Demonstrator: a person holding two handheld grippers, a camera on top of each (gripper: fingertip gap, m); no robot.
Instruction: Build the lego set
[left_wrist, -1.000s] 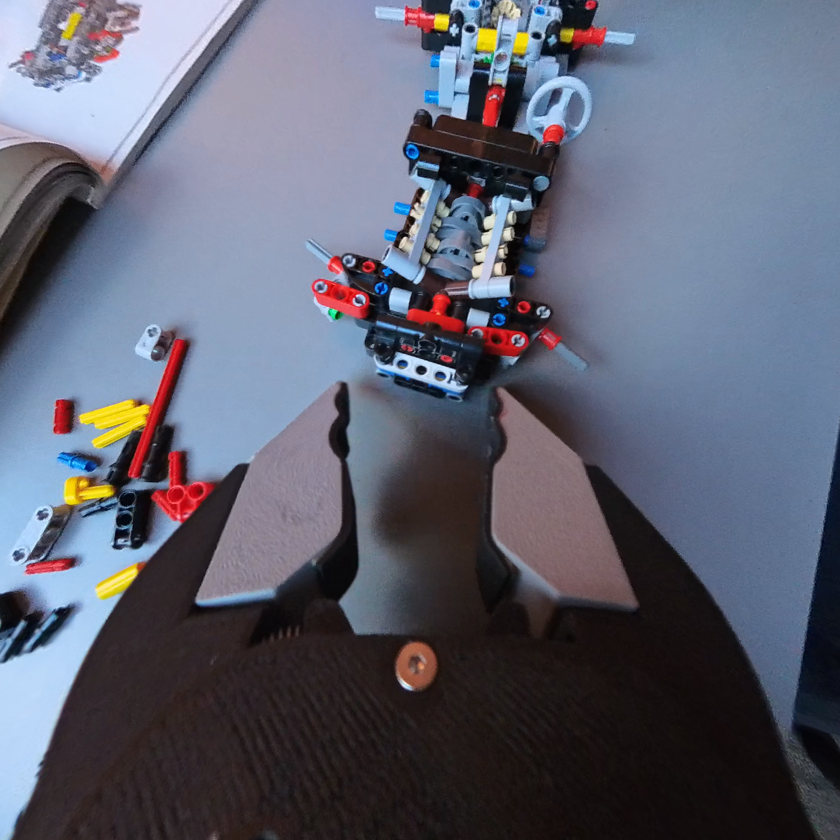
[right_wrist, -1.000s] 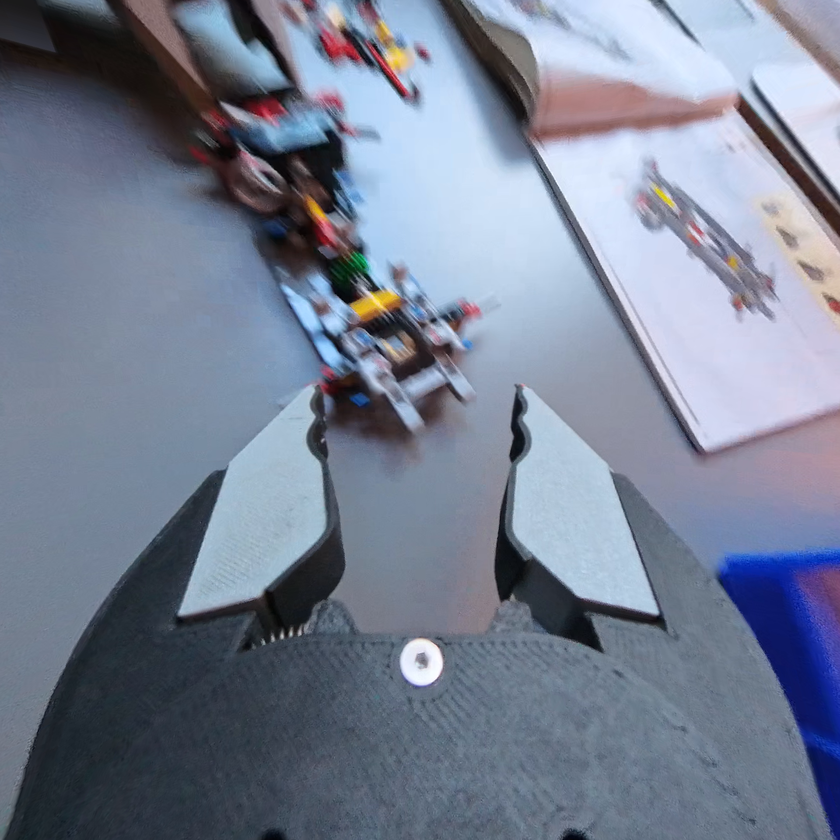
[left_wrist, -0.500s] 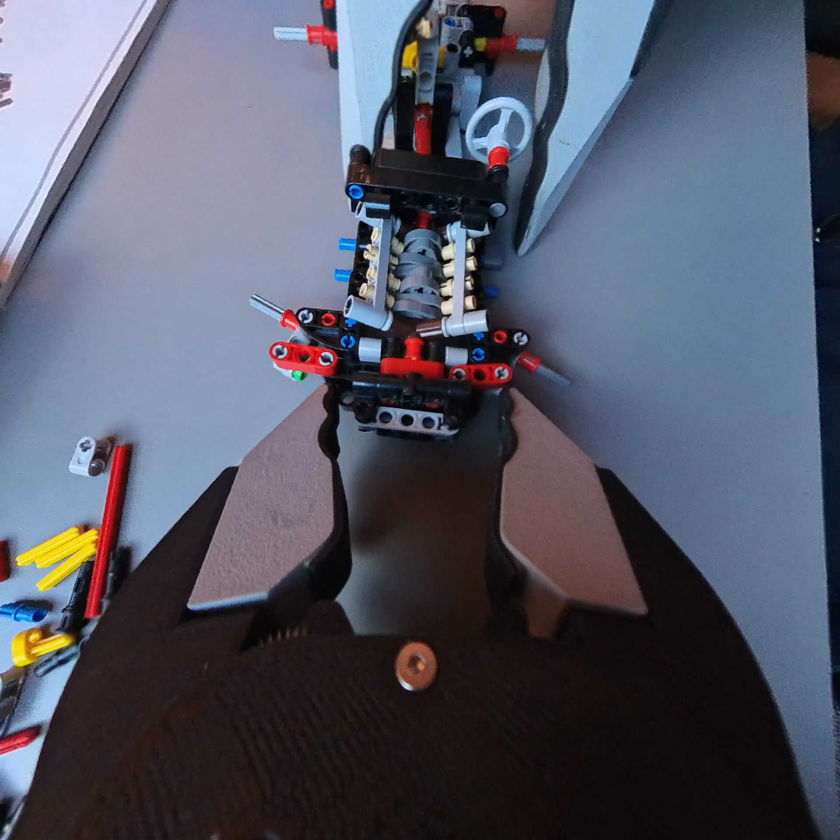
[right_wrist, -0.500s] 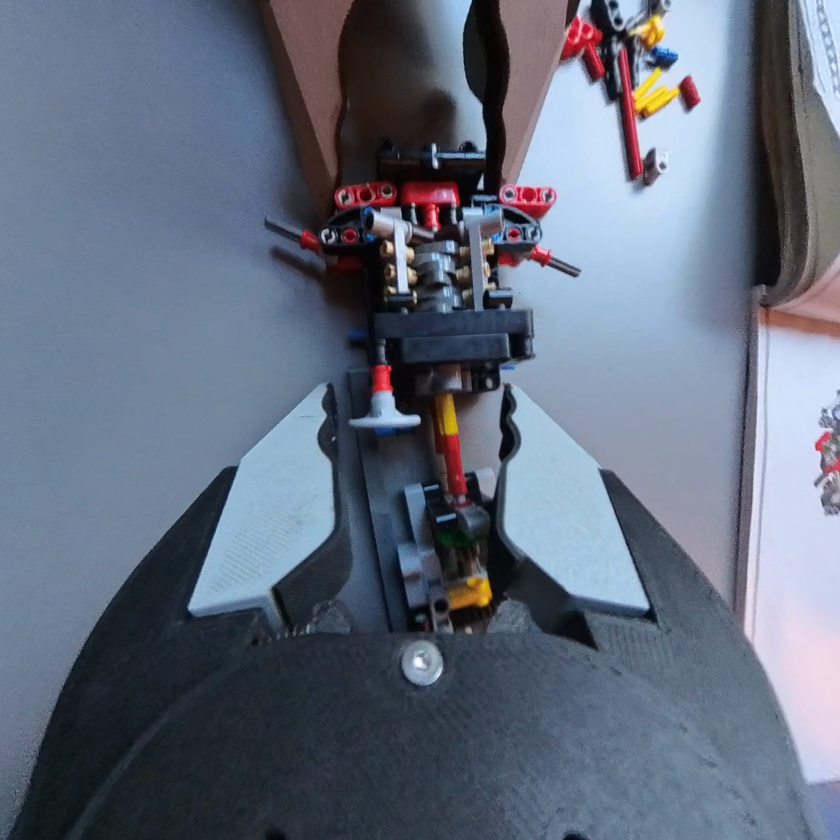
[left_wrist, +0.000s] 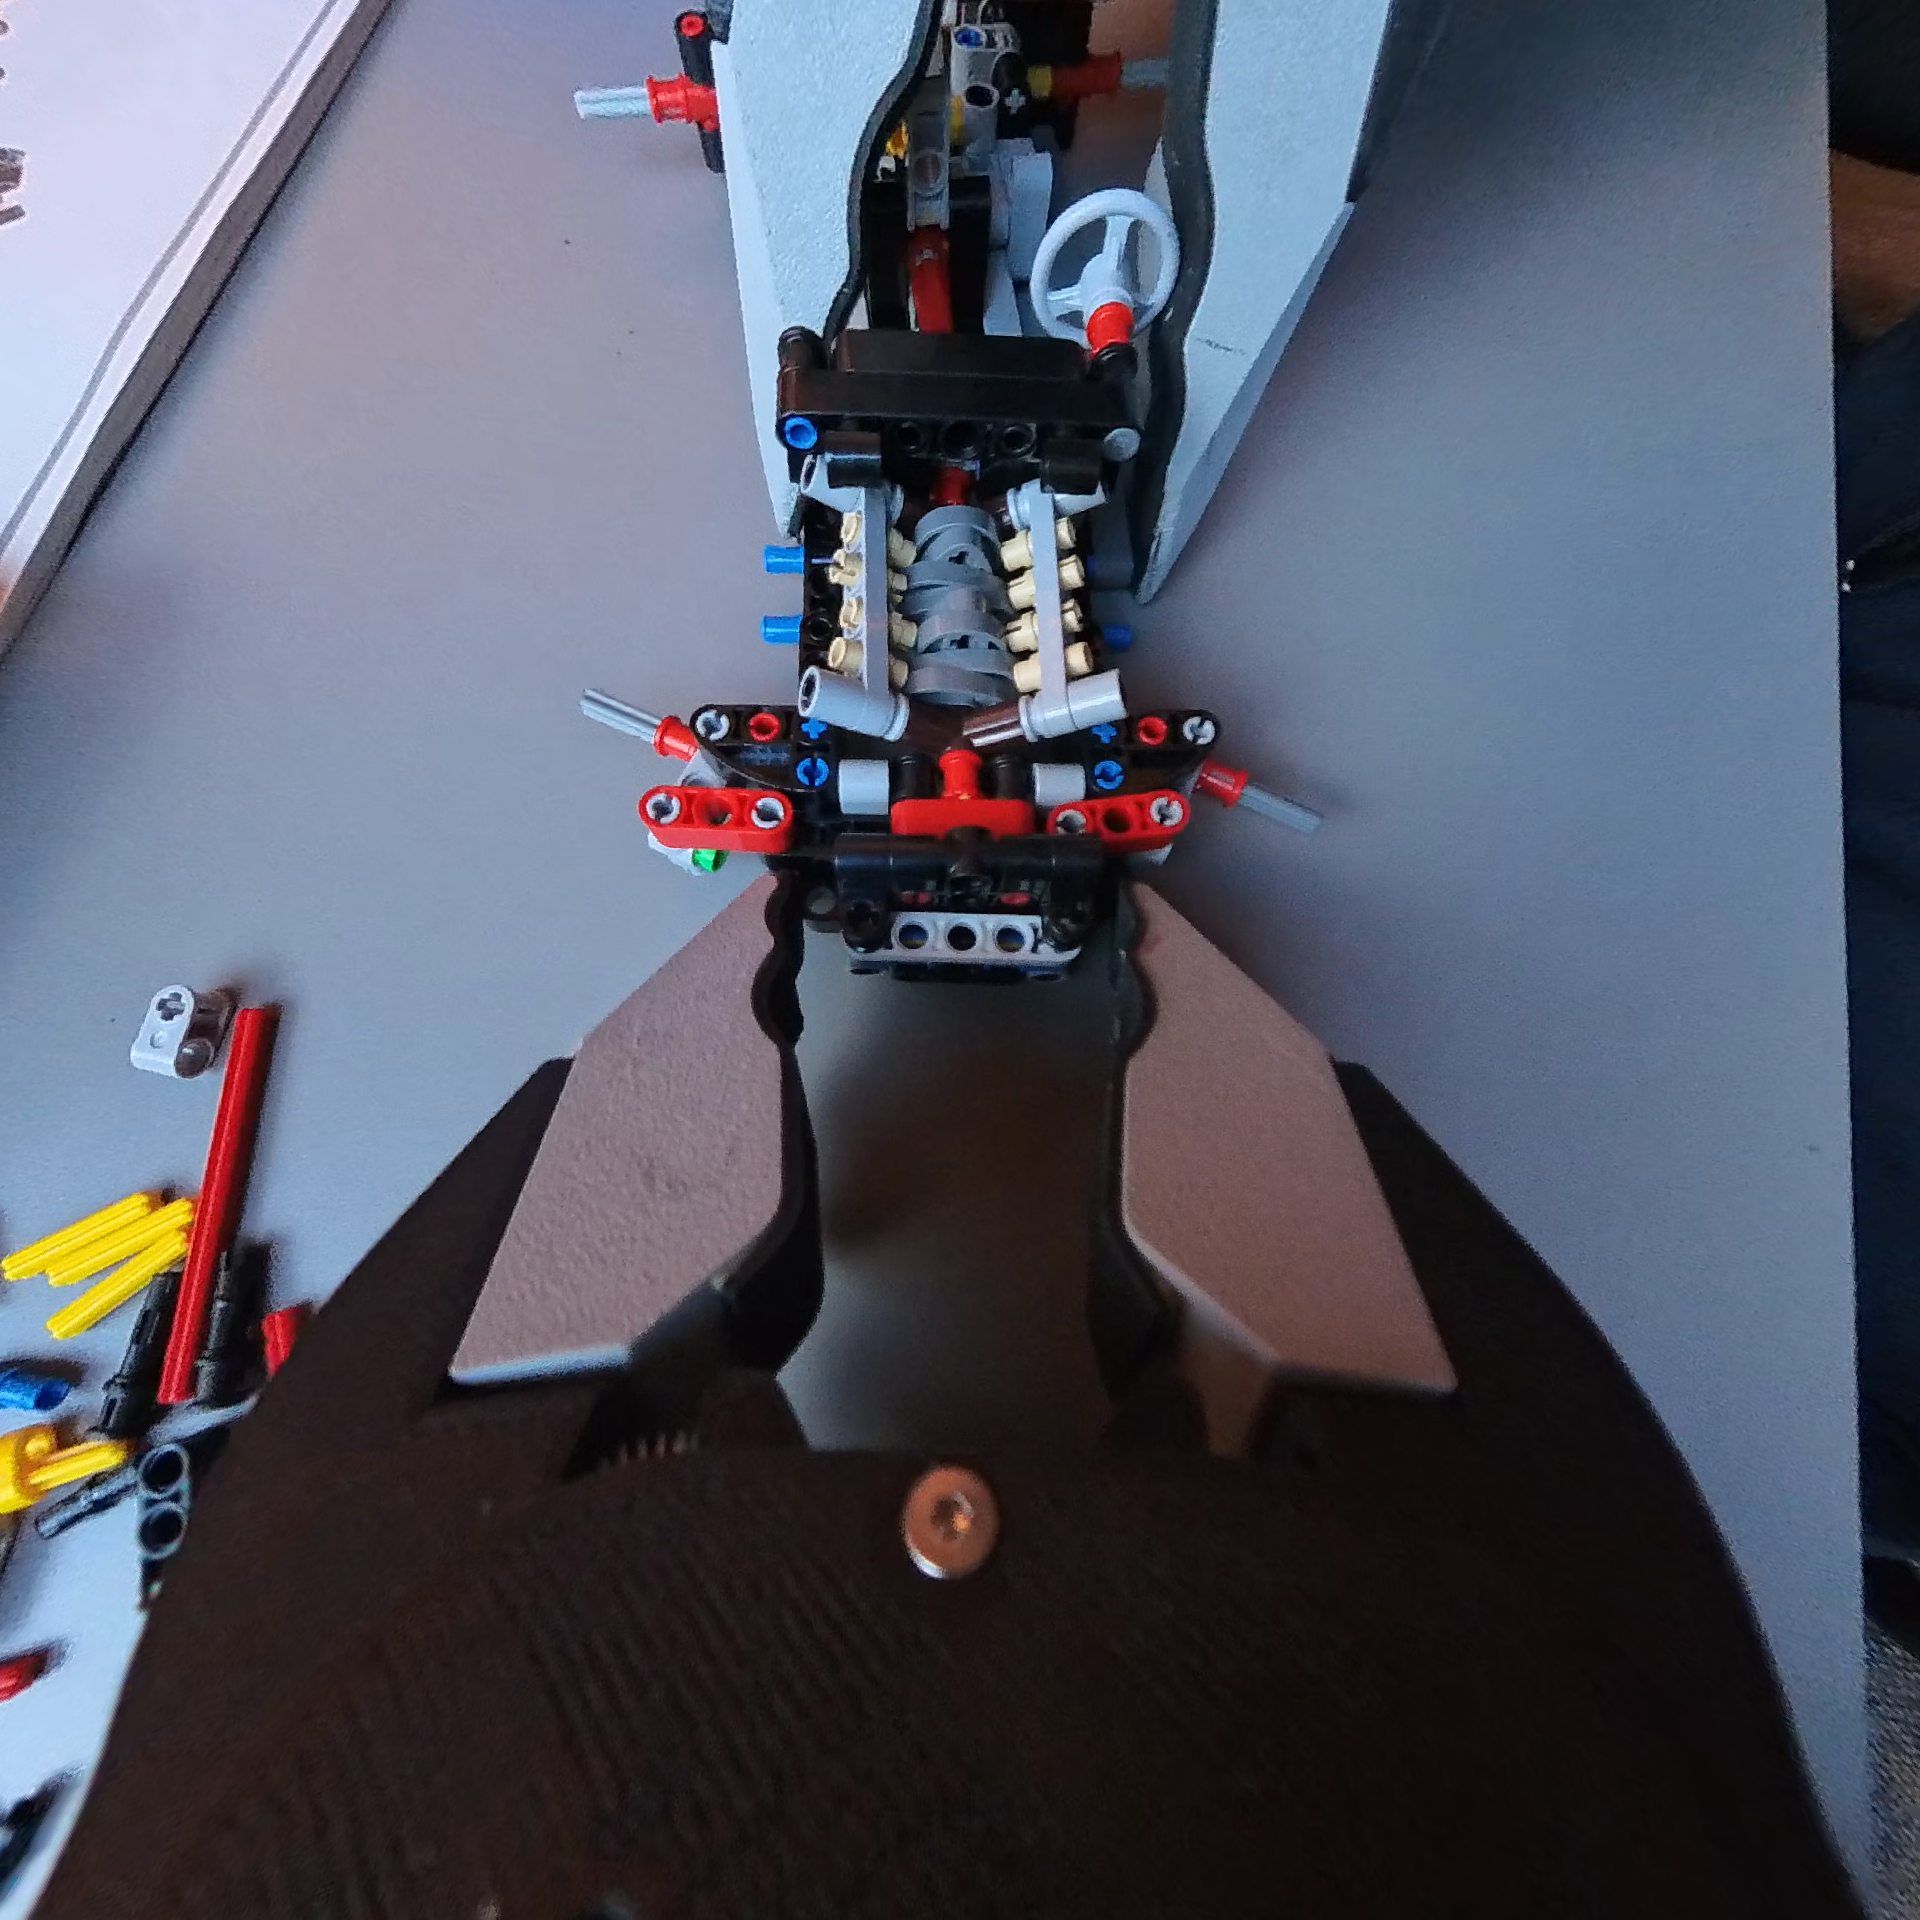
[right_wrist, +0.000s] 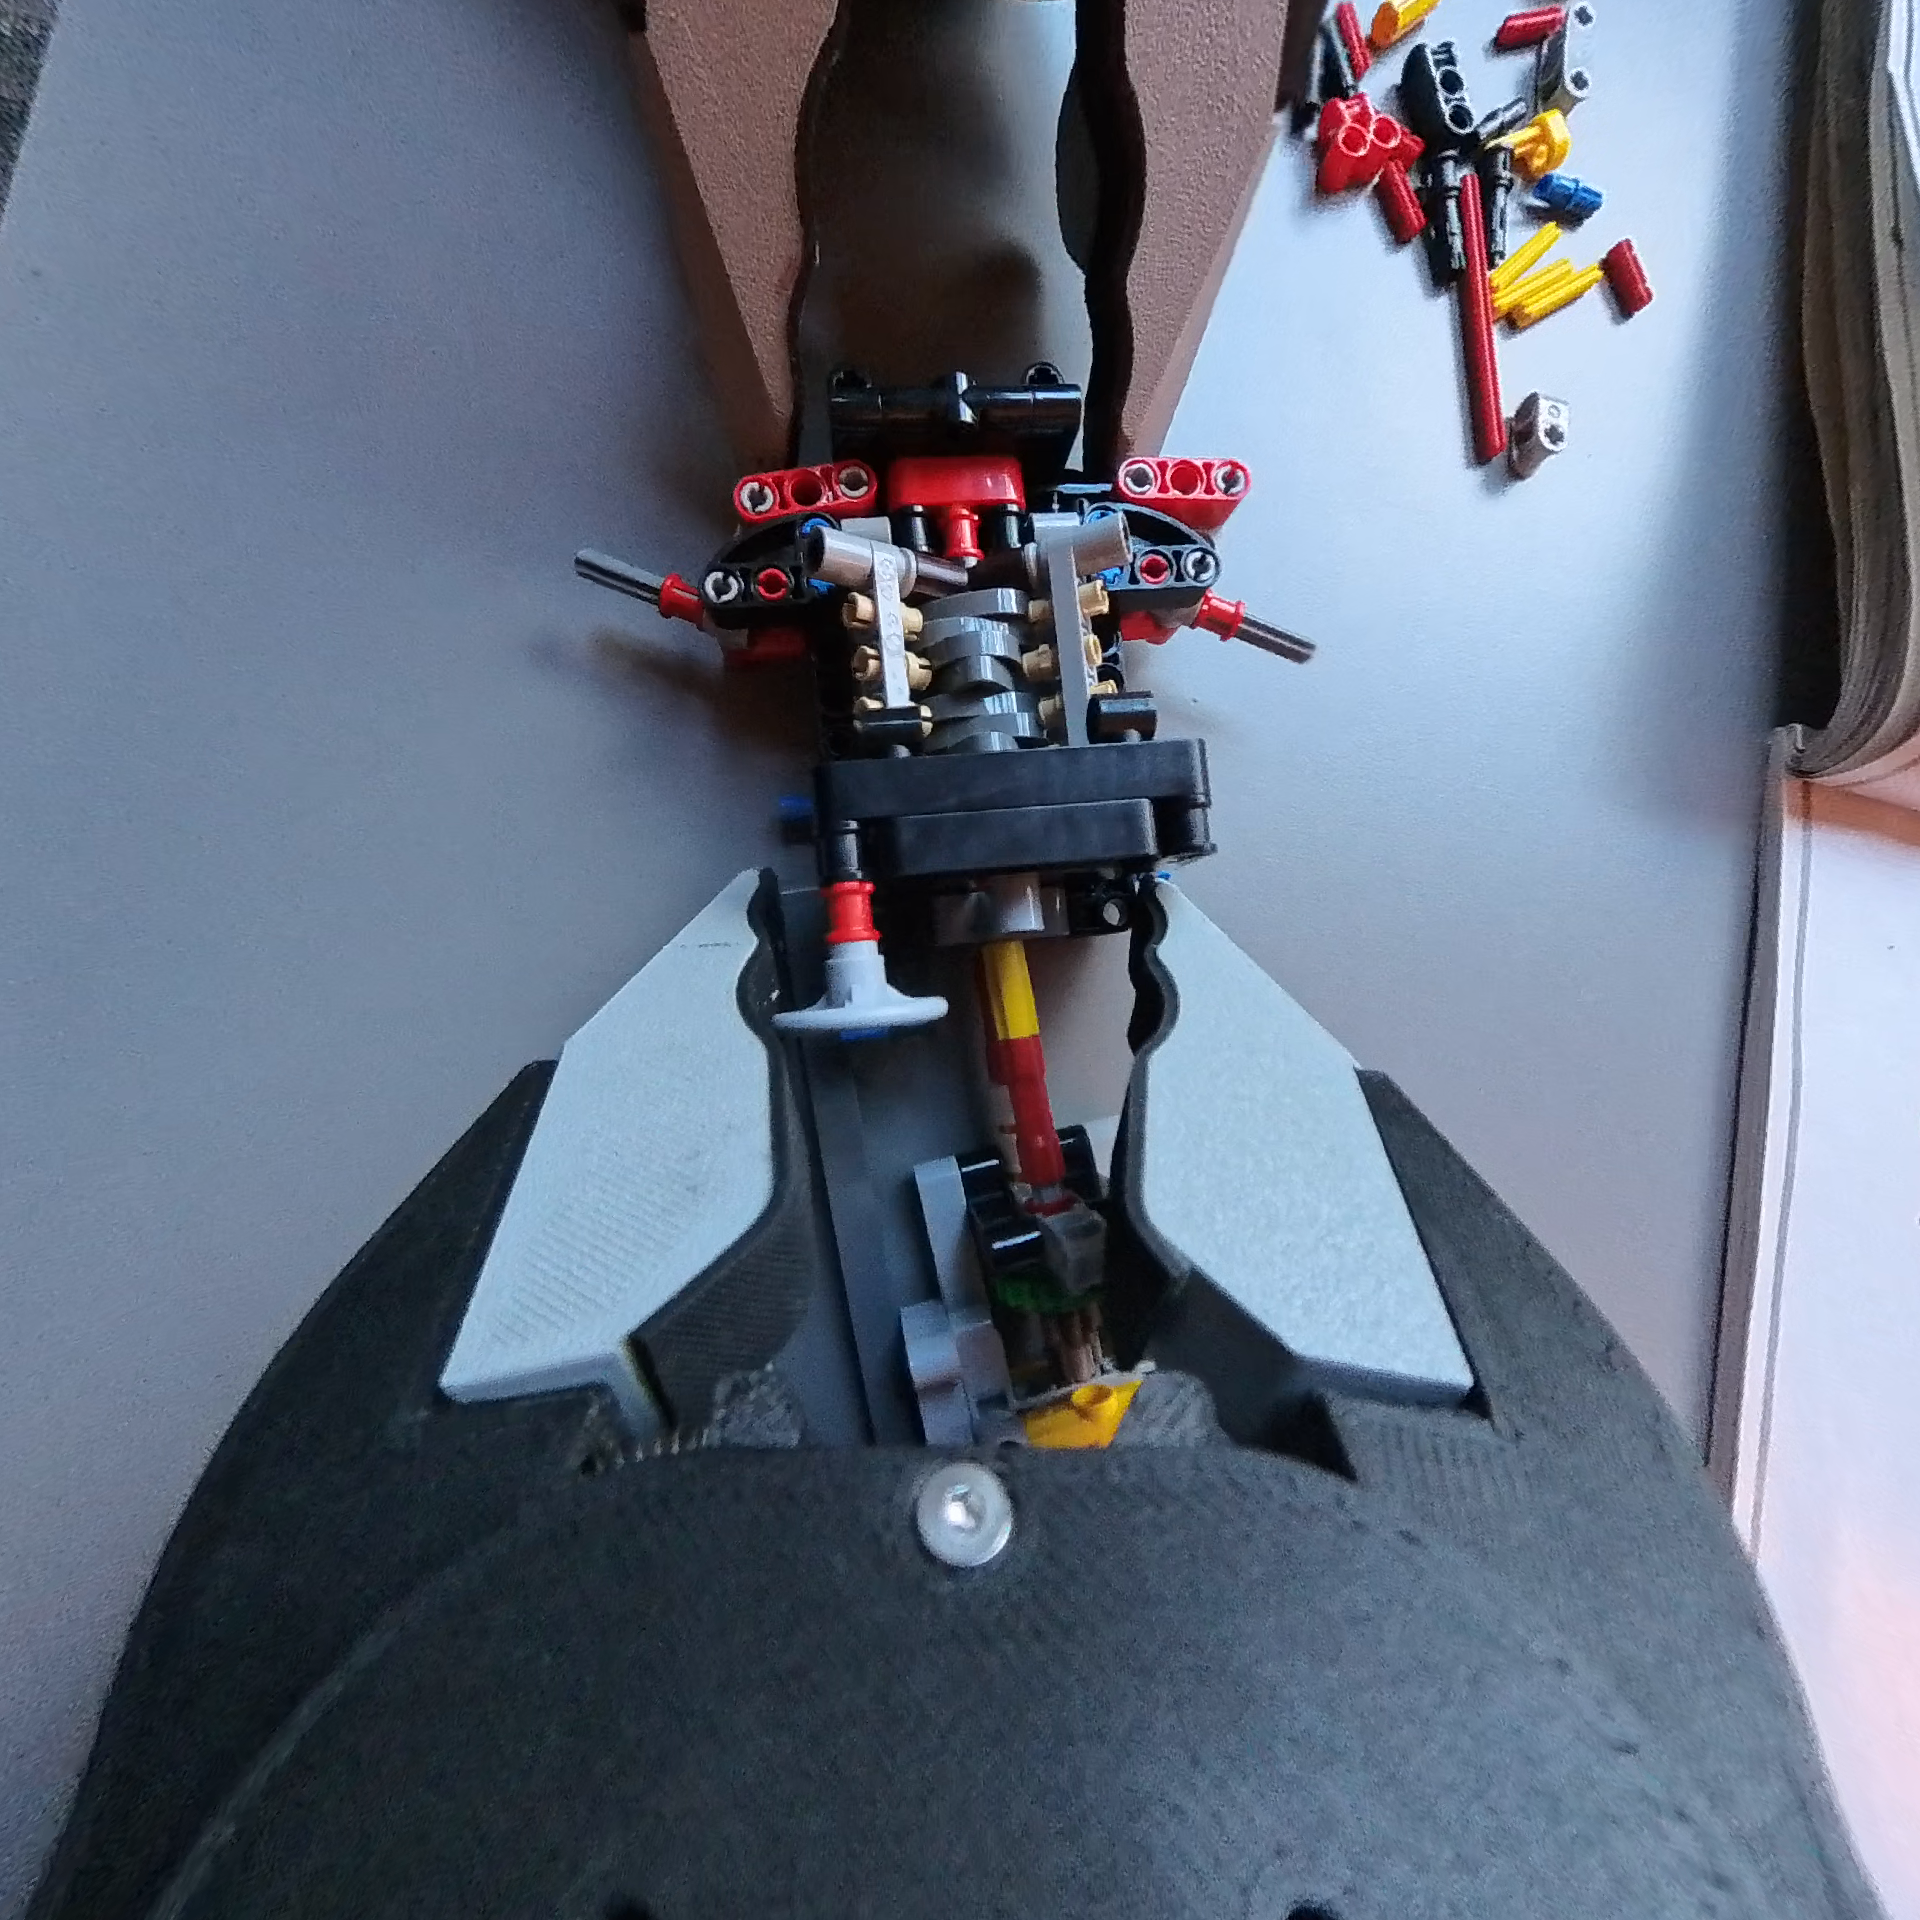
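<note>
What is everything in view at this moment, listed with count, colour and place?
brick-built chassis: one; black, grey, red; table centre, between both tools.
steering wheel: one; pale grey; on the chassis, between the right tool's fingers.
loose pieces: a scatter; yellow, black, red, blue, grey; on the table beside the left tool.
long axle: one; red; among the loose pieces.
booklet: one, open; white pages; table edge.
table: one; grey.
left tool: one; brown fingers astride the chassis's black end block.
right tool: one; grey fingers astride the opposite end.
</note>
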